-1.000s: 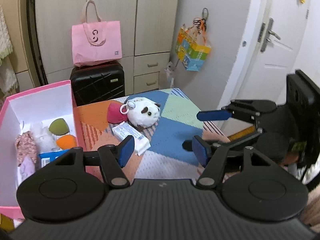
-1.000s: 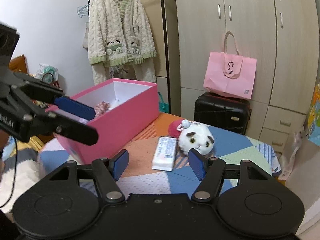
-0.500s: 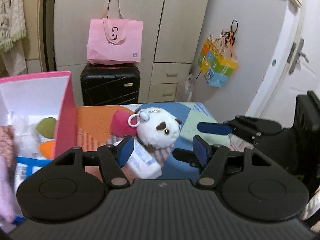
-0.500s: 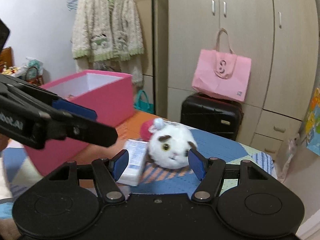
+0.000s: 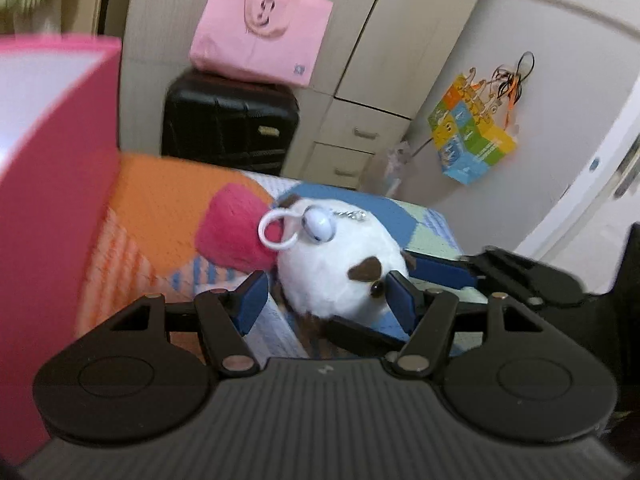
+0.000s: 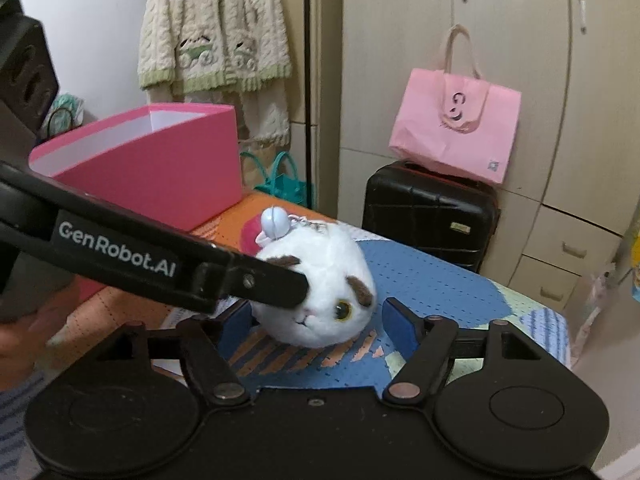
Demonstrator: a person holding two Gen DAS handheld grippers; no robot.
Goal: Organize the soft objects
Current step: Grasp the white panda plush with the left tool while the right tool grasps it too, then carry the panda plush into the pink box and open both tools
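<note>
A white plush animal [image 5: 340, 268] with brown patches and a key ring lies on the patchwork cloth [image 5: 168, 200]; it also shows in the right wrist view [image 6: 320, 292]. A pink plush [image 5: 236, 232] lies just behind it. My left gripper [image 5: 326, 300] is open, its blue pads on either side of the white plush. My right gripper [image 6: 316, 320] is open too, its pads either side of the same plush from the other side. The left gripper's finger [image 6: 180, 268] crosses in front of the plush's face in the right view.
A pink box [image 6: 160, 168] stands on the cloth to the left of the plush; its wall [image 5: 48, 184] fills the left of the left view. A white packet [image 5: 276, 336] lies under the left gripper. A black suitcase [image 6: 432, 212] with a pink bag stands behind.
Both grippers have moved in toward the white plush, which now sits between the pads of each. The box interior has slid out of the left view.
</note>
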